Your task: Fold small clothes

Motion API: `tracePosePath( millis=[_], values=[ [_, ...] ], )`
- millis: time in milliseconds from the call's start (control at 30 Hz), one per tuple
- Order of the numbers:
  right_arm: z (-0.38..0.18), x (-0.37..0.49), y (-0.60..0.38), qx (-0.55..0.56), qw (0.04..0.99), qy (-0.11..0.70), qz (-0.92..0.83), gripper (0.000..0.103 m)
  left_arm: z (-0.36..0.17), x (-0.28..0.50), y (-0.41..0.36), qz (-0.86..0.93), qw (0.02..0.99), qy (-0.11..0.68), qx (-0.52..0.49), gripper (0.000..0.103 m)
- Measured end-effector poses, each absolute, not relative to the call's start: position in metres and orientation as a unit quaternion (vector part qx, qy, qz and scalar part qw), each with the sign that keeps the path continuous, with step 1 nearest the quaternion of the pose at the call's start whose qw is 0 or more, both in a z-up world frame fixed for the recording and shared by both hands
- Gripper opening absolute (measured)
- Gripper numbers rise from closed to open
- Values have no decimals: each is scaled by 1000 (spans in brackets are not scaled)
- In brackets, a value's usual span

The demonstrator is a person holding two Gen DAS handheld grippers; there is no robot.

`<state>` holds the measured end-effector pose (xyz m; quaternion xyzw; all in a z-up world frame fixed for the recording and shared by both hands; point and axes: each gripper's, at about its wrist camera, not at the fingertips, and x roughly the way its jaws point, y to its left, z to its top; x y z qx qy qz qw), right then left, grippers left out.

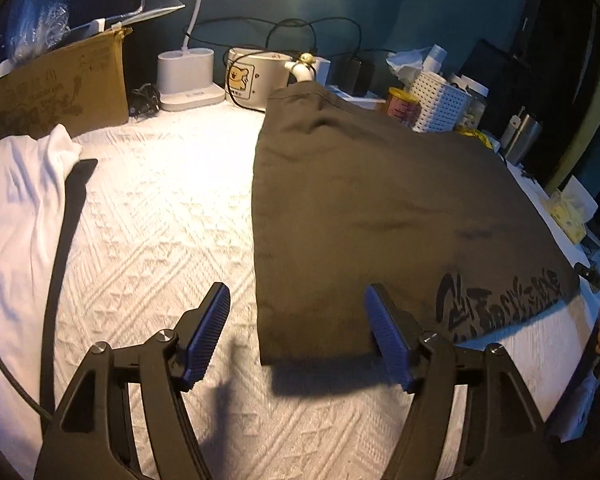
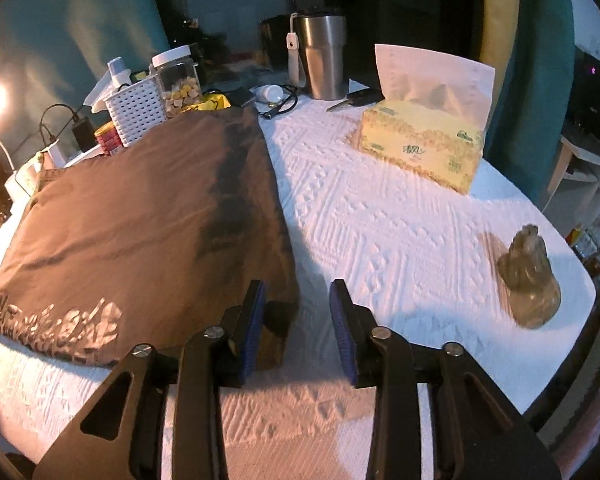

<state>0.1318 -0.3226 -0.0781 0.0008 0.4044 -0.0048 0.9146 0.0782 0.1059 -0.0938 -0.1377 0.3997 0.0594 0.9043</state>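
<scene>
Left hand-held gripper (image 1: 296,334): it was spread wide, with nothing pinched. The near left corner of the shirt lay under the gap between its two blue pads.

Right hand-held gripper (image 2: 298,330): it was spread too, and it held nothing. Its left pad (image 2: 252,328) was over the near right corner of the shirt. Its right pad was over the bare white cloth.

Brown shirt (image 1: 380,208): it lay folded and flat on the tabletop, in the middle, between the two grippers. It had dark writing (image 1: 500,300) along its near edge.

Tabletop (image 1: 160,220): it was covered with a bumpy white cloth.

White garment (image 1: 16,208): it lay bunched up at the left side, apart from the brown shirt.

Small figure (image 2: 530,280): it stood at the right edge of the tabletop, well apart from the shirt.

Tissue box (image 2: 420,144): it was yellow and sat farther back on the right, with a tissue sticking up.

Metal cup (image 2: 324,56): it stood behind the tissue box.

White basket (image 2: 136,110): it sat just past the far edge of the shirt, next to a jar with a white lid (image 2: 180,80).

Far left: a cardboard box (image 1: 60,88), a white lamp base (image 1: 186,76) and a small pot with a bear picture (image 1: 252,76) stood by the dark wall.
</scene>
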Motion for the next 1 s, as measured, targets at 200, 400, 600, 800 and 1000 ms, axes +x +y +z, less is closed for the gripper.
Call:
tracePosePath(
  millis=[200, 400, 600, 800, 1000],
  values=[
    [-83, 120, -323, 23, 912, 409, 14, 47, -108, 76, 109, 53, 896, 414, -152, 70],
    [-95, 105, -330, 96, 911, 400, 25, 47, -108, 73, 104, 37, 899, 413, -139, 54],
    [-100, 109, -318, 106, 916, 385, 35, 30, -108, 67, 98, 38, 900, 411, -136, 11],
    [-95, 111, -311, 68, 919, 387, 34, 8, -94, 56, 90, 31, 906, 405, -121, 9],
    [-83, 100, -318, 55, 923, 379, 32, 7, -87, 40, 81, 21, 902, 414, -121, 8]
  ],
)
